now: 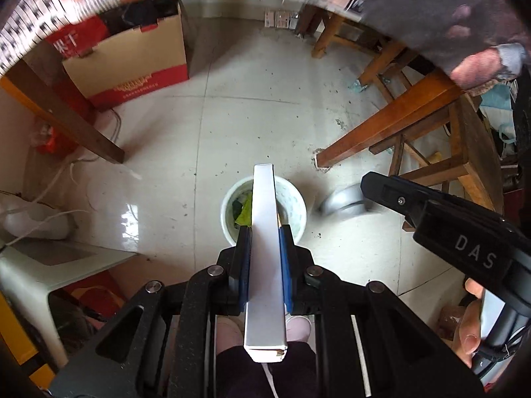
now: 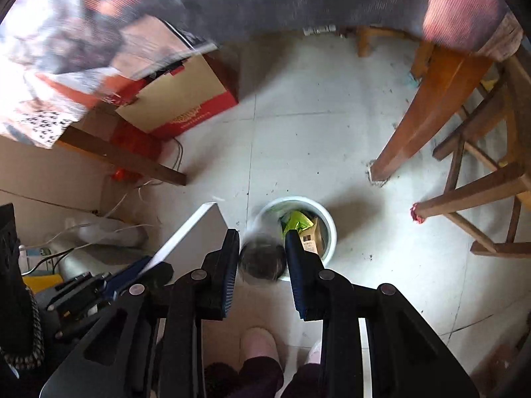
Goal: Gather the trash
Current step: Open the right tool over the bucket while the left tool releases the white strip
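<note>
A long, flat white cardboard box (image 1: 265, 258) is held clamped between the blue pads of the left hand-held gripper (image 1: 264, 242), its far end poised directly over the small round white waste bin (image 1: 297, 214) standing on the pale tiled floor (image 1: 259, 112). Green wrappers and a brown carton (image 2: 313, 237) are already seen inside the bin. In the right hand-held gripper (image 2: 263, 258), a blurred, rounded greyish object (image 2: 264, 260) is gripped between the pads, just above the near rim of the same bin. Wooden bench legs (image 1: 381, 129) and a red-and-tan cardboard carton (image 1: 132, 66) are seen nearby.

The drop is judged best done one item at a time: the box should be tipped end-first so that it slides inside rather than bridging the rim, and the right-hand object should be carried further over the opening before release, since it appears to hang near the edge, where a bounce onto the floor is possible.
</note>
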`<state>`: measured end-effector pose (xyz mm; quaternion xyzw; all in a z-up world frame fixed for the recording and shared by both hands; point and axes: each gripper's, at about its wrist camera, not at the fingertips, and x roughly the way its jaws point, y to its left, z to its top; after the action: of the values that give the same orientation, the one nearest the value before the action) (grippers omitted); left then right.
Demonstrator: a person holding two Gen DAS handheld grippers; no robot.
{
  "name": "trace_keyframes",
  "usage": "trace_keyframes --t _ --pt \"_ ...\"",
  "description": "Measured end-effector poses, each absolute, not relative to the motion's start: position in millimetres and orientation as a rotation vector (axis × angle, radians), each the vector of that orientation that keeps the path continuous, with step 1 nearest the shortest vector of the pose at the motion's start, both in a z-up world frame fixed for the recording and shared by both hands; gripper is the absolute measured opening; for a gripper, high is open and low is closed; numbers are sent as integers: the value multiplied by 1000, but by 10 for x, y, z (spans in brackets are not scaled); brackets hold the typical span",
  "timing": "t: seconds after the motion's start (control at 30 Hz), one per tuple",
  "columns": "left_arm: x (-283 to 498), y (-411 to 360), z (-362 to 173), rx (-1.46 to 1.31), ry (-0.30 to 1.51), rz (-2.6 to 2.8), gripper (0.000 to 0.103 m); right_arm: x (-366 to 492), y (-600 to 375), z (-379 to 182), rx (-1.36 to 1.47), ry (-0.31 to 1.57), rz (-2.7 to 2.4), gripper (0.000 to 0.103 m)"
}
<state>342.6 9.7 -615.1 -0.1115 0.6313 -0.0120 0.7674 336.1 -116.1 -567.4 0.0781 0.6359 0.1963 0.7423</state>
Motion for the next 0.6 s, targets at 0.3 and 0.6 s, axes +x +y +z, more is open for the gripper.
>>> trace_keyframes --t 0.3,0.6 --pt "3679 25 -6524 -381 1439 -34 24 3410 -1288 -5848 171 1441 399 28" --pt "3638 -12 -6189 -362 1437 -26 28 3430 -1440 -5581 139 1431 376 28"
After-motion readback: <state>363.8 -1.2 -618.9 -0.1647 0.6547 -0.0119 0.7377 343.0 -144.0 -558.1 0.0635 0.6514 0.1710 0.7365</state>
